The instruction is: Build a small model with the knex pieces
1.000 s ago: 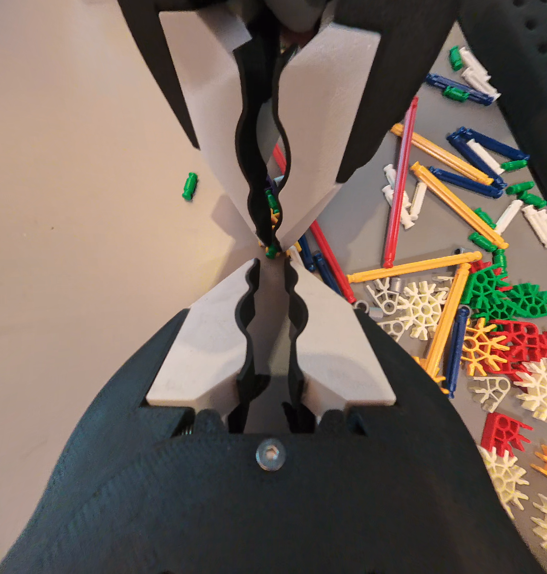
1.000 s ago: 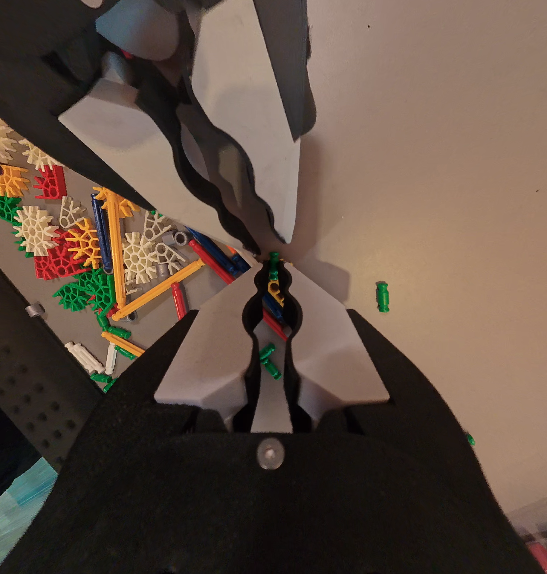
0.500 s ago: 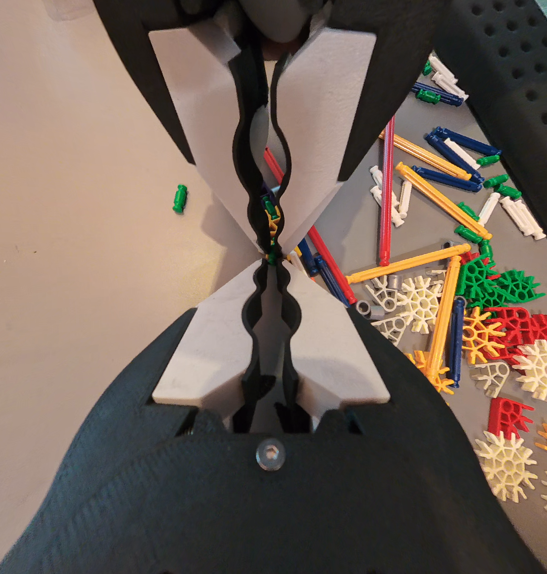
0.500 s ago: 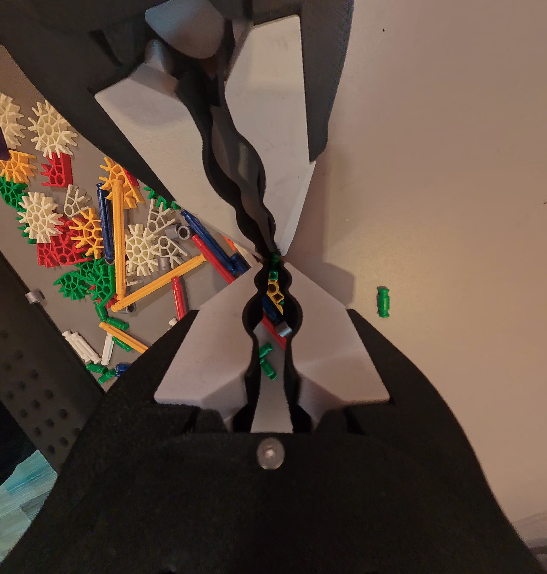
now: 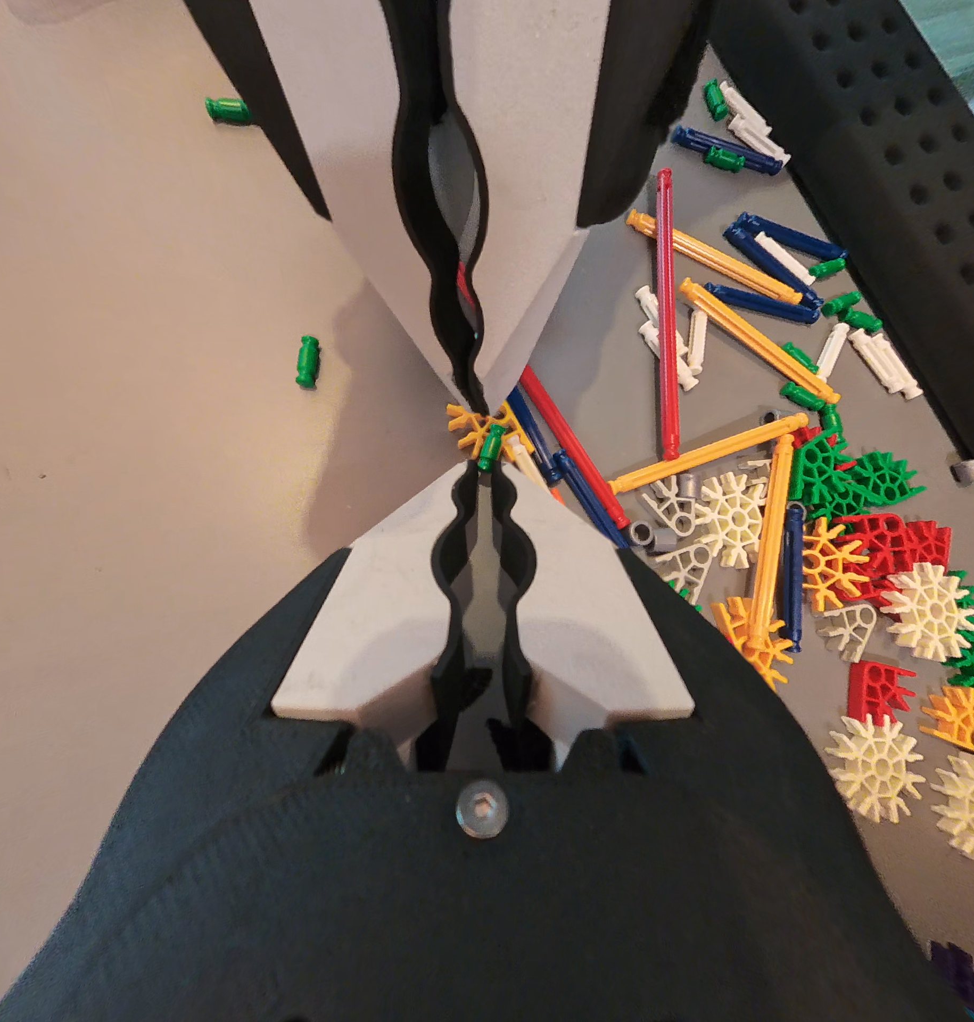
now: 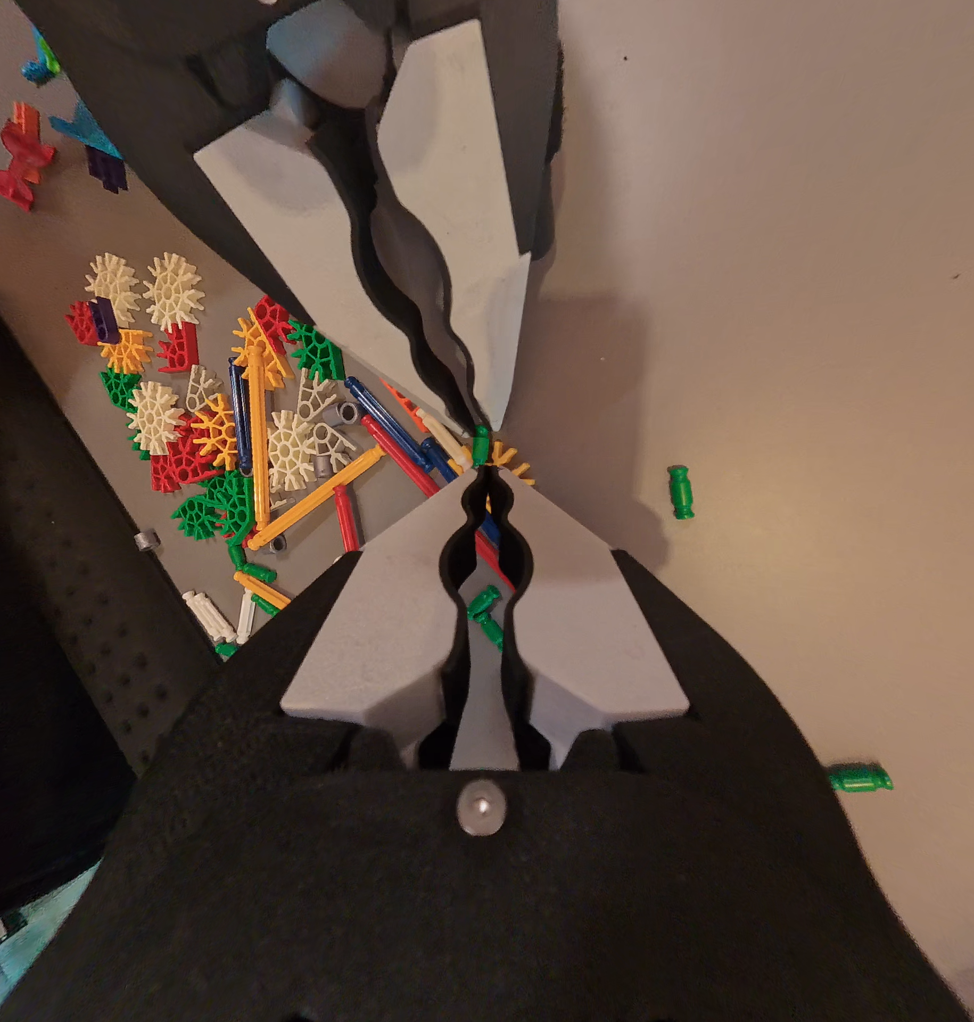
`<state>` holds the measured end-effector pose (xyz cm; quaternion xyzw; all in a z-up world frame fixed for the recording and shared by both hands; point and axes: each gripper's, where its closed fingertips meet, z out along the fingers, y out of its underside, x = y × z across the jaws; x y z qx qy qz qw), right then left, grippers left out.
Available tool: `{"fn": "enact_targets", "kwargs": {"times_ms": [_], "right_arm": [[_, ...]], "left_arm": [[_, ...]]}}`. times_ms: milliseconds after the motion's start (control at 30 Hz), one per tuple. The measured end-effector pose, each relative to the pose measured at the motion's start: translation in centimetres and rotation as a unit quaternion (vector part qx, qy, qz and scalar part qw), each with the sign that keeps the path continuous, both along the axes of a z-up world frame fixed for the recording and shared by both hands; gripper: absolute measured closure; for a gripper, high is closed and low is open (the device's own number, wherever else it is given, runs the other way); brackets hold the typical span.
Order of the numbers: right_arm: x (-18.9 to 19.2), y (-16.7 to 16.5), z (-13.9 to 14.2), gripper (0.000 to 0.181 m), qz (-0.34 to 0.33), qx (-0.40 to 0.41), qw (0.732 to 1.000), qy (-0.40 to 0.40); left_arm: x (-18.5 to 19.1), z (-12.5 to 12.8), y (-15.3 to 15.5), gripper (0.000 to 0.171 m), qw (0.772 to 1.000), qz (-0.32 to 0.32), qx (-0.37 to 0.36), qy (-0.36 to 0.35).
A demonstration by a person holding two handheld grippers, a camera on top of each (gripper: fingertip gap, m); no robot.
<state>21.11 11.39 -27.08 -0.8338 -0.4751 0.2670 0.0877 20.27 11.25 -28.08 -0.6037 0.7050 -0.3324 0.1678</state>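
The left claw [image 5: 482,478] has its two fingers pressed together at the tips, pinching one end of a short green rod [image 5: 491,441]. The right claw [image 5: 476,401] meets it tip to tip from the opposite side, likewise closed, clamping a yellow snowflake connector [image 5: 470,425]. The green rod lies across that connector; whether it is plugged into it cannot be told.

In the right wrist view the same meeting shows mirrored: the right claw [image 6: 483,470] nips the yellow connector [image 6: 508,458], and the green rod [image 6: 480,446] stands just beyond its tips, held by the left claw [image 6: 482,423].

Both claws hang over the beige table [image 5: 114,442]. To the left of the left claw, two loose green rods lie apart on the table, one near [image 5: 307,360] and one farther ahead [image 5: 227,109]. To its right sits a grey tray [image 5: 601,332] holding a heap of building pieces: yellow rods [image 5: 706,454], a long red rod [image 5: 665,315], blue rods [image 5: 761,301], white snowflake connectors [image 5: 735,517], and green [image 5: 850,481] and red [image 5: 894,545] connectors. A black perforated rim [image 5: 888,138] borders the tray's far side.
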Motion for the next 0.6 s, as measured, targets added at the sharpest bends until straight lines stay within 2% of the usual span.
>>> {"fn": "enact_targets", "kwargs": {"times_ms": [433, 600], "right_arm": [[-0.38, -0.34, -0.92, 0.181, 0.005, 0.005, 1.000, -0.005], [-0.44, -0.14, -0.46, 0.181, 0.005, 0.017, 1.000, -0.007]], "left_arm": [[-0.17, -0.44, 0.16, 0.169, 1.000, -0.013, 0.010, 0.024], [-0.24, -0.51, 0.26, 0.169, 0.999, -0.013, 0.013, 0.027]]}}
